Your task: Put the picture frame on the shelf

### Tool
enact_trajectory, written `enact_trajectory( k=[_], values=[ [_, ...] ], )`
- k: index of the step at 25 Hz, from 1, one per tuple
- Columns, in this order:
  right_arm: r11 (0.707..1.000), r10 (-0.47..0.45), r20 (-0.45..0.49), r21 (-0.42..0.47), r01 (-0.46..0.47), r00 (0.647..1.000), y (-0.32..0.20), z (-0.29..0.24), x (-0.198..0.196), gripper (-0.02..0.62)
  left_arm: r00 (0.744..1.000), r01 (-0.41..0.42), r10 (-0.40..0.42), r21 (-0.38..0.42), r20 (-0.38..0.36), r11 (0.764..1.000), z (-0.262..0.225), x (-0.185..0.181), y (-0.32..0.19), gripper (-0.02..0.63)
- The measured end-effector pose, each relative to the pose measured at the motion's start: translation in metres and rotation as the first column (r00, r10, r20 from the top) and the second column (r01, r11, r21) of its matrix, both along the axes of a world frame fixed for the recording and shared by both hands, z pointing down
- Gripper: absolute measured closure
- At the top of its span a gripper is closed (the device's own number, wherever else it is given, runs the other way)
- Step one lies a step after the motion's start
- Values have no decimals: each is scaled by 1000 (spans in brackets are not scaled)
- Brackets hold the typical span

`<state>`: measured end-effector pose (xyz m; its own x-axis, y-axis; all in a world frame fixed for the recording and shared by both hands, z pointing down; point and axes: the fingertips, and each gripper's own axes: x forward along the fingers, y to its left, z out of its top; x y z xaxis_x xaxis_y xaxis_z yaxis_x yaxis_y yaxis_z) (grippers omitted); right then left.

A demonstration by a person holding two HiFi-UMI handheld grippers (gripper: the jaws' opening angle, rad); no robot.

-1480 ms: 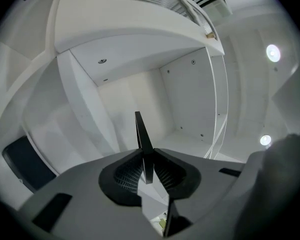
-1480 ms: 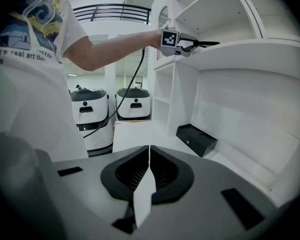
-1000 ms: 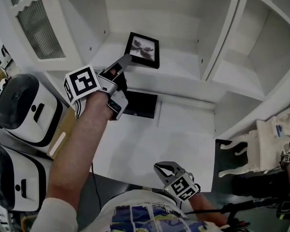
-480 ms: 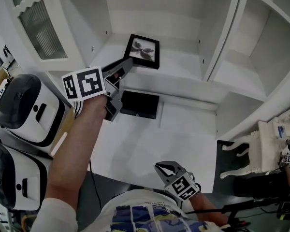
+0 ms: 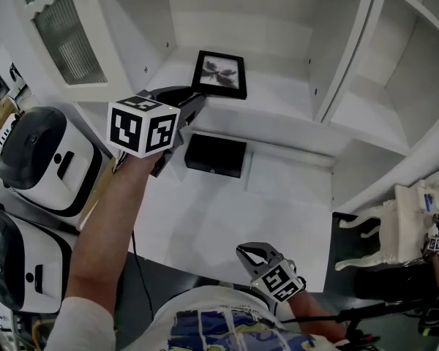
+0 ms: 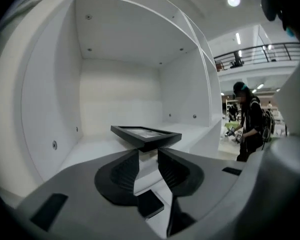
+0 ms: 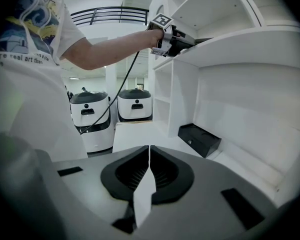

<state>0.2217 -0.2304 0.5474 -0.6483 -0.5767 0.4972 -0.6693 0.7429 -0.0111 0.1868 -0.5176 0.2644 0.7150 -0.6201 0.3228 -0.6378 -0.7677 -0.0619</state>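
Observation:
The black picture frame (image 5: 219,74) lies flat on the white cabinet shelf (image 5: 278,104); in the left gripper view the picture frame (image 6: 146,134) sits just beyond the jaw tips. My left gripper (image 5: 194,97) hovers at the shelf's front left edge. Its jaws are opening, with nothing between them and the frame free of the left gripper (image 6: 148,151). My right gripper (image 5: 250,253) hangs low near my body, its jaws closed together and empty. The right gripper (image 7: 149,149) looks toward the cabinet's lower level.
A black box (image 5: 216,156) rests on the lower white surface under the shelf. Two white robot units (image 5: 40,159) stand at the left. An open cabinet door (image 5: 62,35) hangs at upper left. A white ornate stand (image 5: 395,229) is at right.
My left gripper has drawn back a little from the frame and rolled, and its jaws have spread. The frame stays on the shelf. The right gripper has barely moved.

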Motion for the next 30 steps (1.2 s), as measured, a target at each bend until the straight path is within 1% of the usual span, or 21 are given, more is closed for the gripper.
enact_trajectory(
  k=[2, 3, 6, 8, 10, 12, 16, 20, 23, 27, 30],
  values=[
    [1000, 0, 4, -5, 0, 1000, 0, 1, -1, 568, 995, -15, 10, 49, 103, 999, -1, 3, 1, 476],
    [1000, 0, 5, -6, 0, 1000, 0, 1, -1, 568, 988, -24, 13, 73, 155, 997, -1, 4, 1, 477],
    [1000, 0, 7, -8, 0, 1000, 0, 0, -3, 568, 956, -50, 7, 141, 293, 989, -2, 8, 2, 477],
    [1000, 1, 9, -7, -1, 1000, 0, -1, -3, 568, 935, -61, -5, 175, 354, 983, -2, 8, 3, 477],
    [1000, 4, 9, -6, -4, 1000, -1, -1, -2, 568, 918, -62, -24, 203, 395, 977, -2, 7, 2, 493],
    [1000, 8, 8, -5, -8, 1000, -2, -1, -1, 568, 912, -64, -31, 217, 409, 974, -1, 6, 2, 499],
    [1000, 11, 7, -2, -11, 1000, -4, -1, 0, 568, 915, -69, -24, 216, 403, 974, -1, 6, 3, 503],
    [1000, 12, 3, 1, -12, 1000, -5, -2, 1, 568, 909, -75, -23, 218, 416, 973, 0, 5, 5, 503],
    [1000, 15, 2, 0, -15, 1000, -5, -2, 1, 568, 902, -93, -5, 208, 431, 974, 1, 4, 6, 503],
    [1000, 17, 2, -4, -17, 1000, -2, 0, -1, 568, 886, -133, 35, 181, 463, 975, 7, 3, 10, 503],
    [1000, 16, 2, -1, -16, 1000, -1, -1, -3, 568, 883, -135, 40, 172, 467, 976, 12, 0, 11, 503]
  ],
)
